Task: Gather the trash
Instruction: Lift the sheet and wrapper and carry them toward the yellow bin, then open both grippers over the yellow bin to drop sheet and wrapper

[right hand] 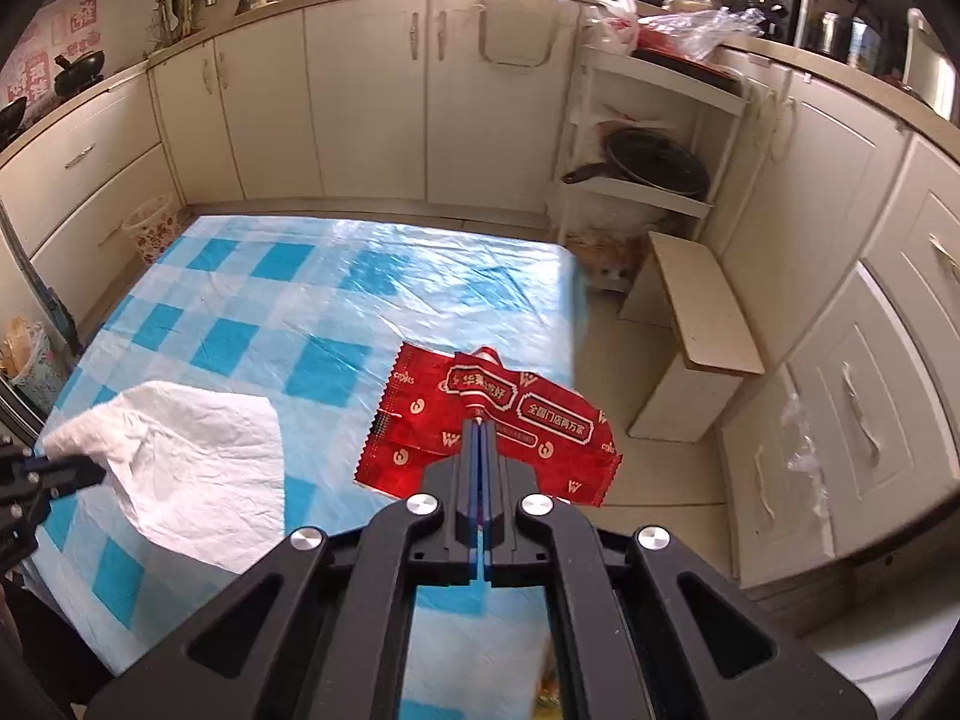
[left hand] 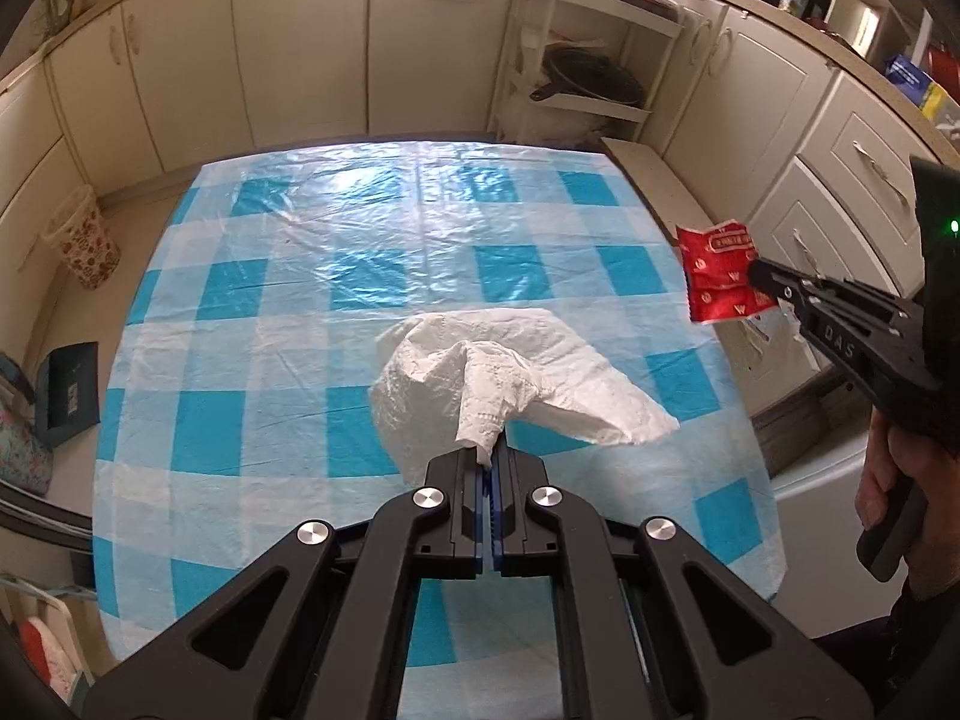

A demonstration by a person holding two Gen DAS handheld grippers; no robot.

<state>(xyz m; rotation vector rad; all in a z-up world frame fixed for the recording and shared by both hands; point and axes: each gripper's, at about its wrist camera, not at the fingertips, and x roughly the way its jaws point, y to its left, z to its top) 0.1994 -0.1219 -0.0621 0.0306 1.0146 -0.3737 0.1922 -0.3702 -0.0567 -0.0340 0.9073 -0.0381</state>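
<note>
The left gripper [left hand: 493,457] is seen pressed together on a twisted corner of the white tissue [left hand: 516,384], and the rest of the sheet is left hanging loose, clear of the checked table [left hand: 252,312]. Only a narrow twist is caught between the pads, so a tear or a slip is judged likely if the sheet is swung hard or snagged on the table edge. The right gripper [right hand: 479,420] is clamped on the middle of the red wrapper [right hand: 420,420], which is held in the air at the table's right side, partly out over the floor. The foil looks slick and stiff; it could be slid out of a thin pinch, and it would then be dropped to the floor rather than back onto the table.

A flowered bin [left hand: 84,240] is seen on the floor at the table's far left corner, well apart from both pieces; it is judged the probable target, though that cannot be confirmed. A long carry would be needed, and the dangling tissue could be dragged across the cloth on the way. A clash between the two tools is also possible if both are steered to one opening together.

Both grippers are pitched steeply downward, the handles raised behind. The hand [left hand: 894,480] on the right tool is seen wrapped round its grip, at the right edge of the left view.
</note>
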